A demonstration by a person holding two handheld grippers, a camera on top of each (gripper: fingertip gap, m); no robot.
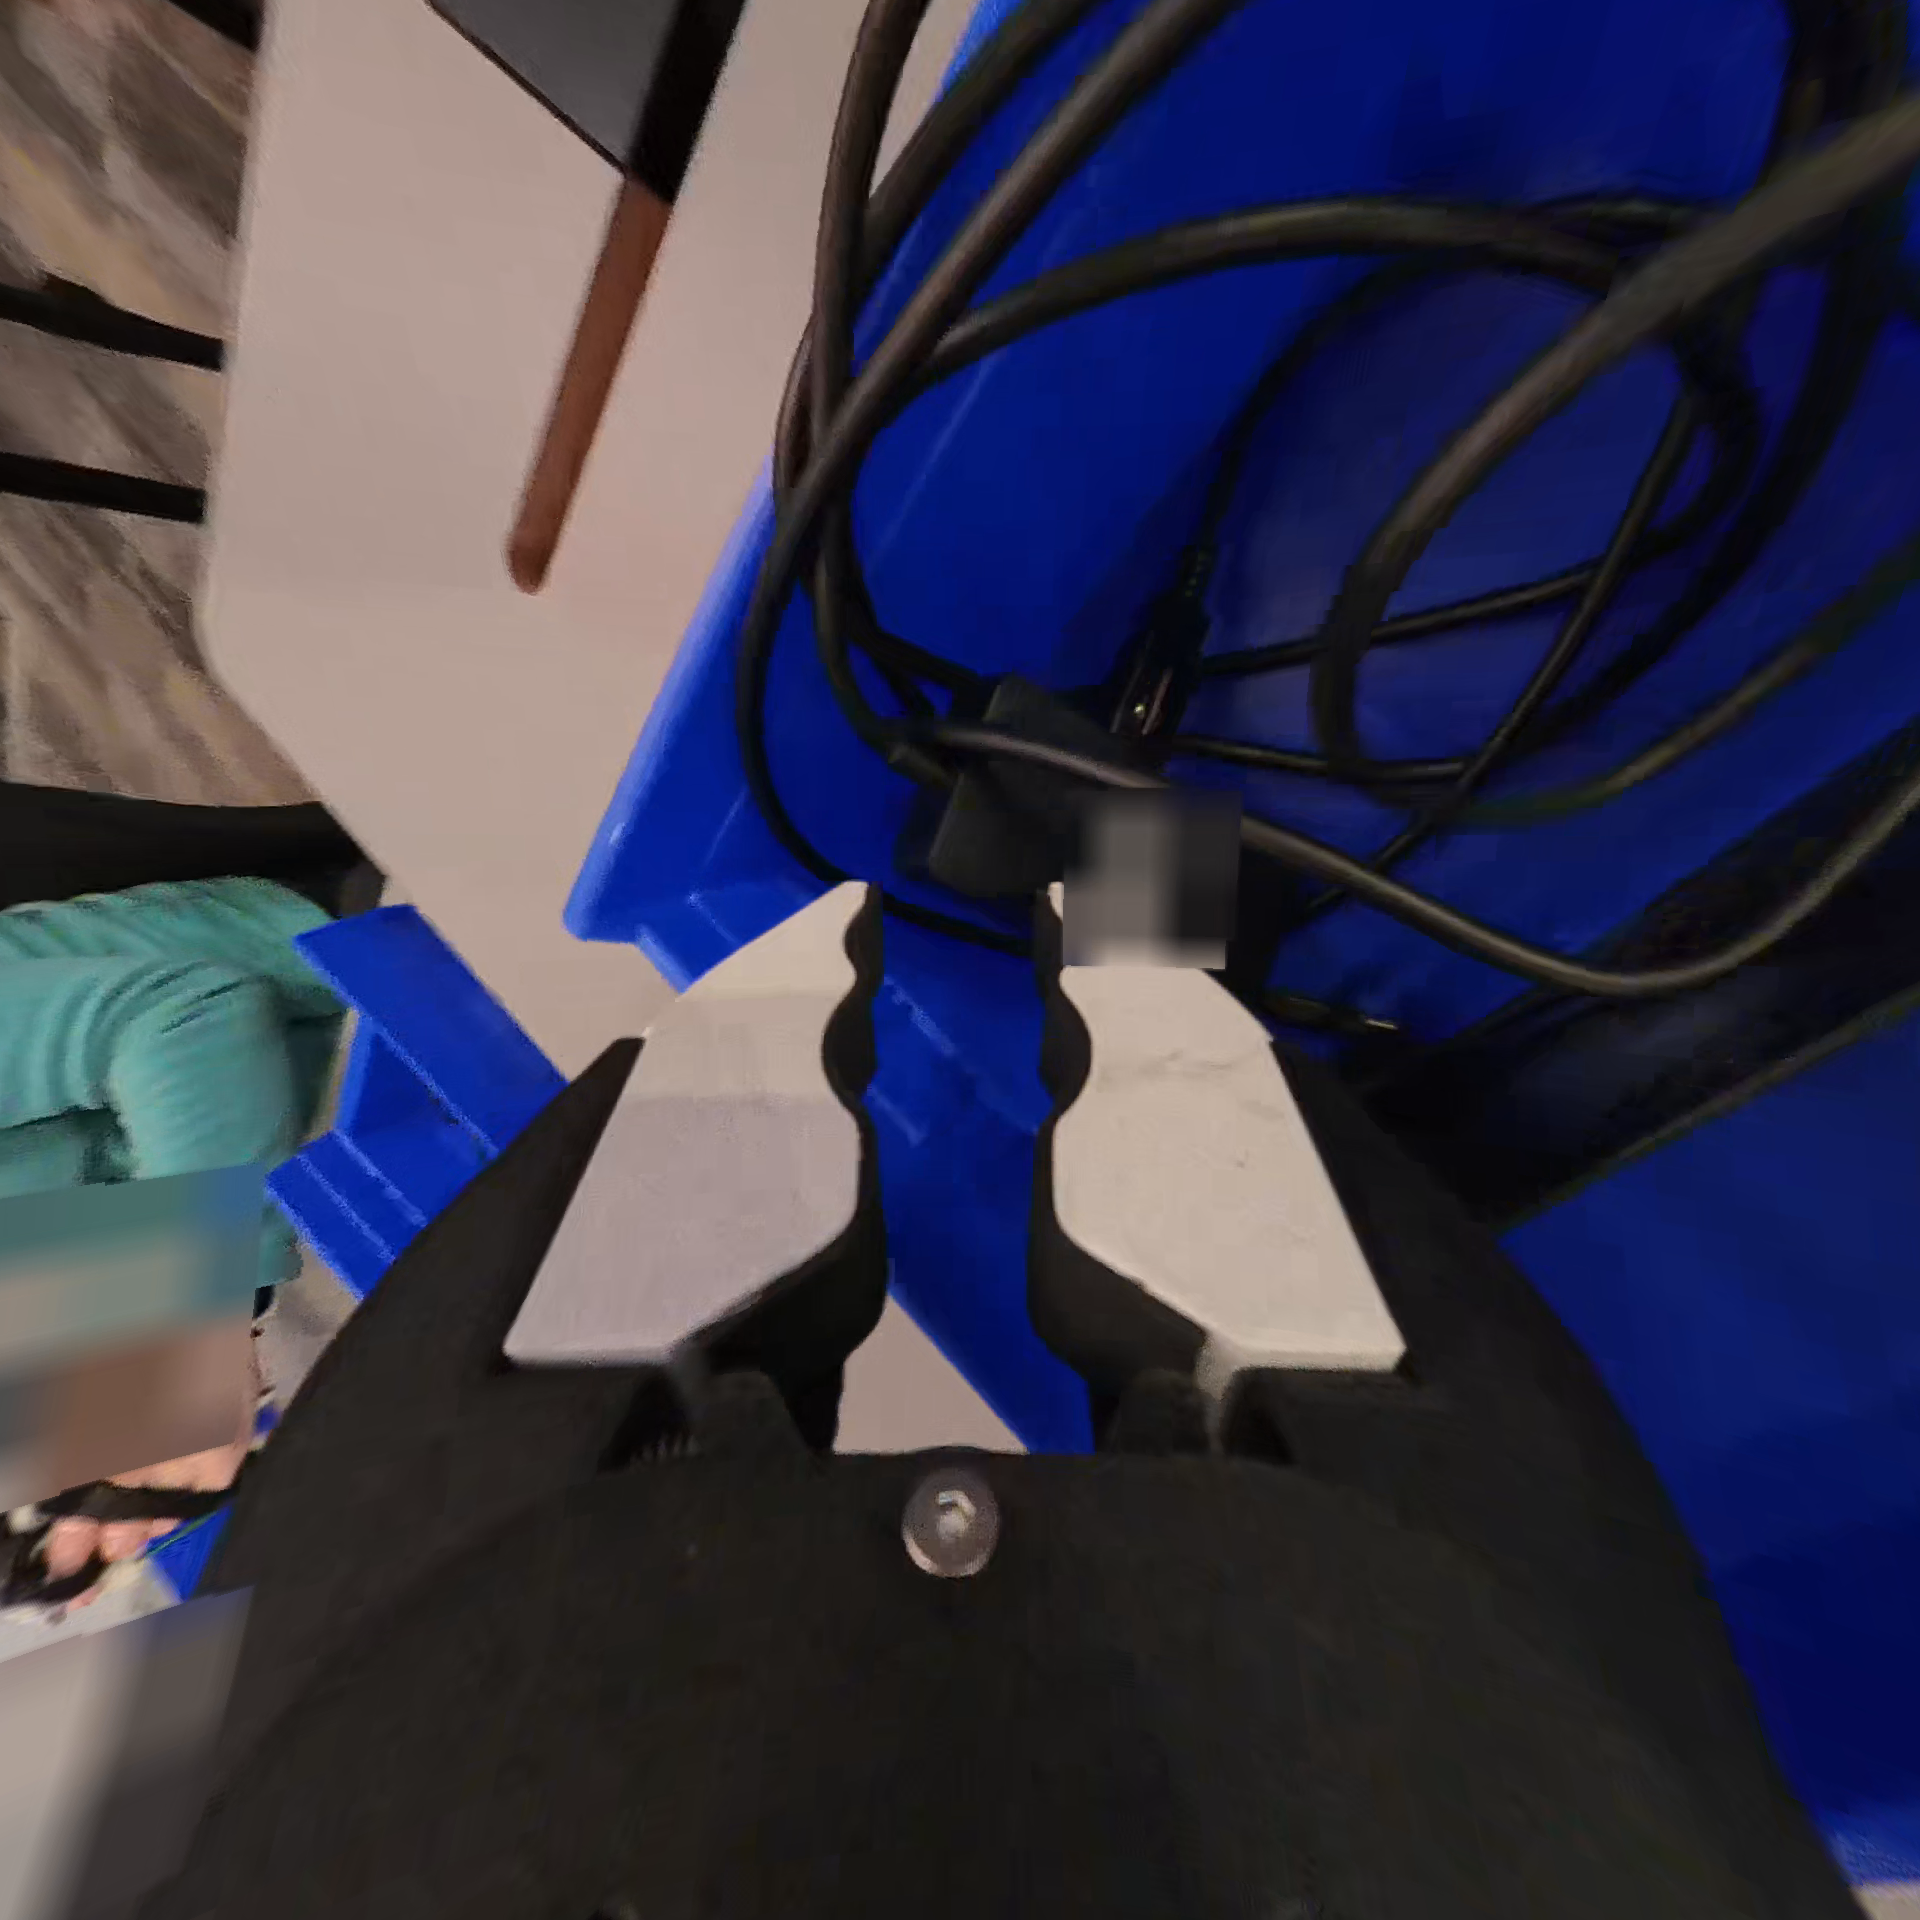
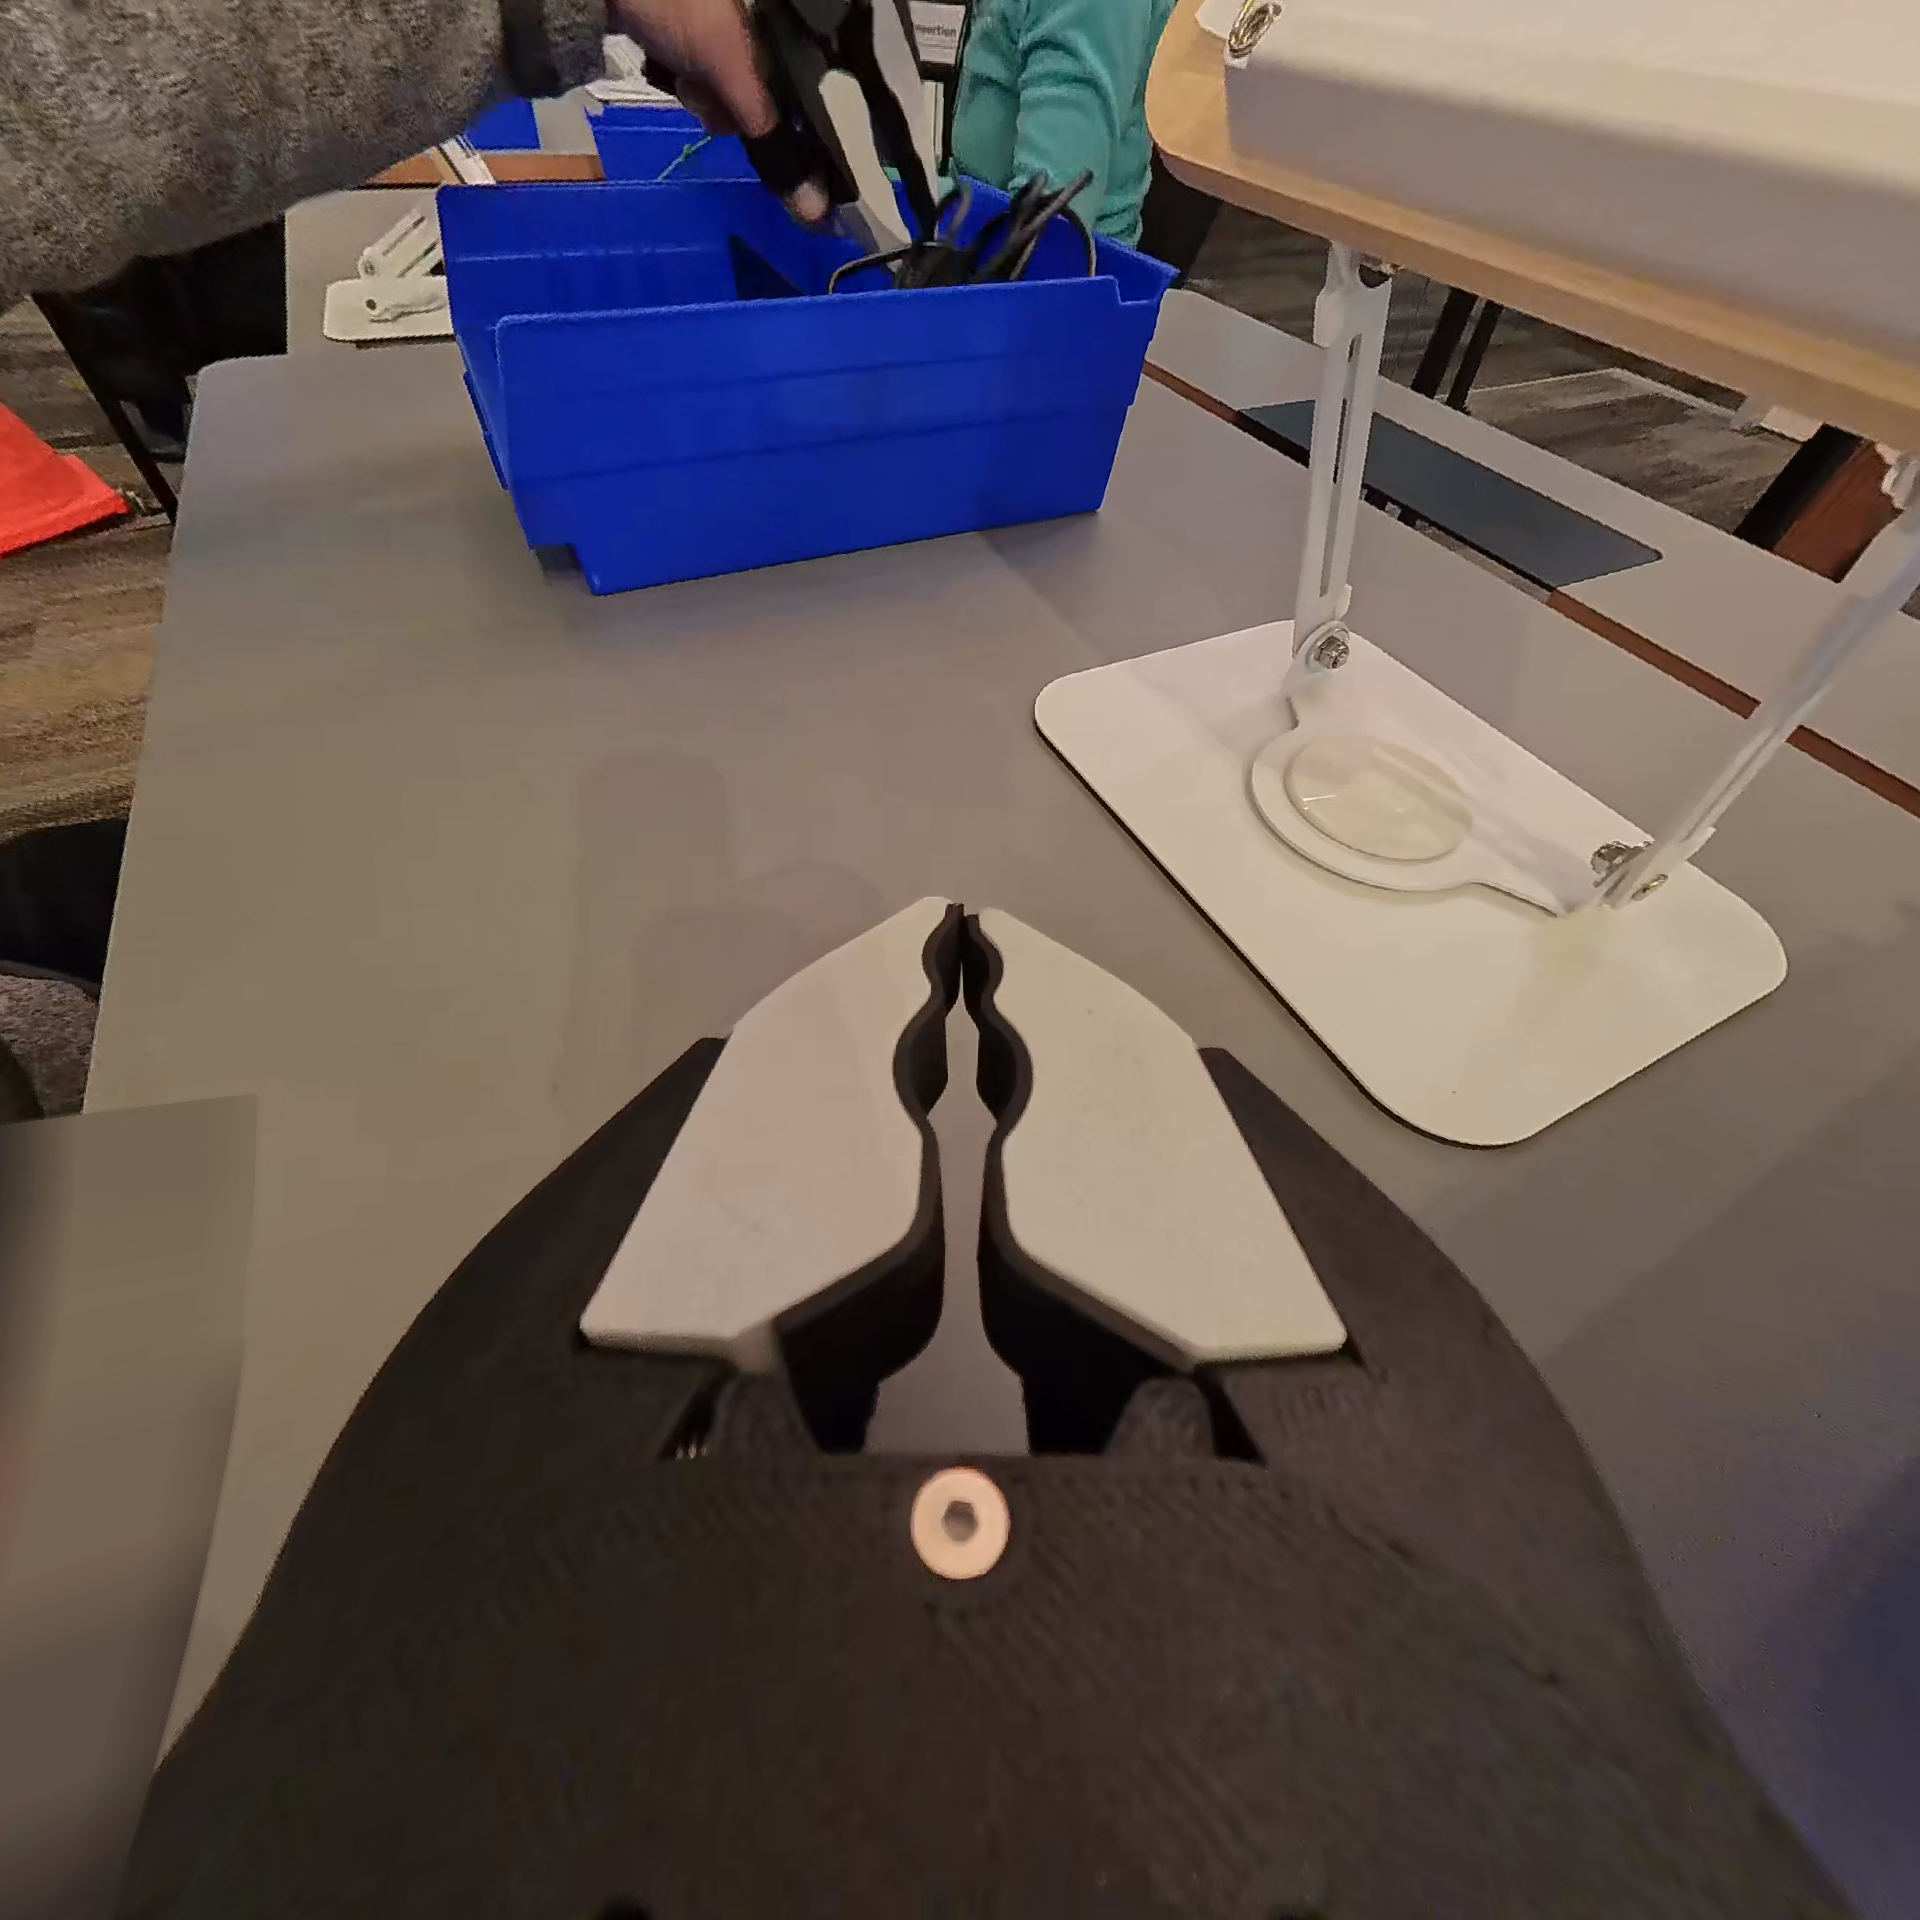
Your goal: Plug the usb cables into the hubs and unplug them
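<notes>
We can't make out much inside the blue bin [image 1: 1195, 312]: the left wrist view is smeared w/ motion blur, and the black cables [image 1: 1299, 499] lie in a tangle of loops, so single cables can't be told apart. A mosaic patch sits right at one fingertip and hides what's there. A black plug-like block [image 1: 997, 821] shows just beyond the tips, crossed by a thin cable; whether it's a connector or a hub we can't tell. No hub is clearly visible in either view.

Our left gripper [image 1: 956, 904] hangs over the bin w/ its fingers a moderate gap apart, nothing between them; bin wall and cable show through the gap. Seen from the right wrist view, the same gripper [image 2: 896, 234] dips into the bin's rear right compartment, held by a hand [image 2: 717, 62] in a fingerless black glove, grey knit sleeve above it. The cables [image 2: 997, 244] poke up over the bin's rim [image 2: 800, 312] there; the rest is hidden by the front wall.

Our right gripper [image 2: 961, 914] has its tips pressed together, empty, above the bare grey table [image 2: 520, 779], well apart from the bin.

Materials: bin is glossy moulded plastic w/ a divider; fingers are matte grey plates w/ wavy black rubbery inner edges, body is black layered print. To the right a white flat-based stand [image 2: 1403, 935] w/ slotted metal legs carries a wood-edged platform, cut off by the frame.
</notes>
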